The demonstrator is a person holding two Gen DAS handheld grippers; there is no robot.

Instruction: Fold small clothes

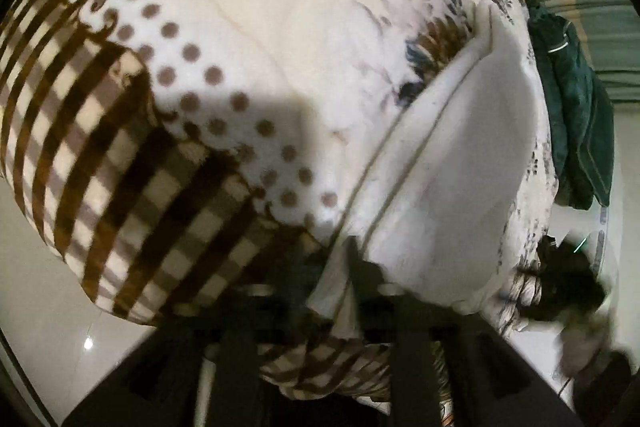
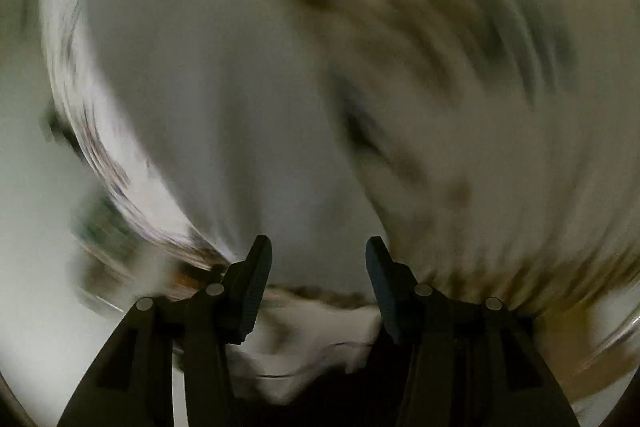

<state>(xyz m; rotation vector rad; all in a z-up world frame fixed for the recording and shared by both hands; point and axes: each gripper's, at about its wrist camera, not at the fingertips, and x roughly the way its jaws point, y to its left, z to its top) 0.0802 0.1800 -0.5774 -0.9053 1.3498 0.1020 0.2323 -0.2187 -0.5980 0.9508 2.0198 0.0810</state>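
The left tool (image 1: pixel 352 267) is clamped on the near edge of the white garment (image 1: pixel 448 163), which lies spread on the patterned blanket (image 1: pixel 248 39) beside a dark green garment (image 1: pixel 576 115). The right tool (image 2: pixel 318 251) stands wide apart, holding nothing, over heavily blurred pale cloth

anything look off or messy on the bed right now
A dark green garment lies crumpled at the far edge of the patterned blanket, partly hanging off. The white garment is pinched in the left tool. The right wrist view is too blurred to judge.
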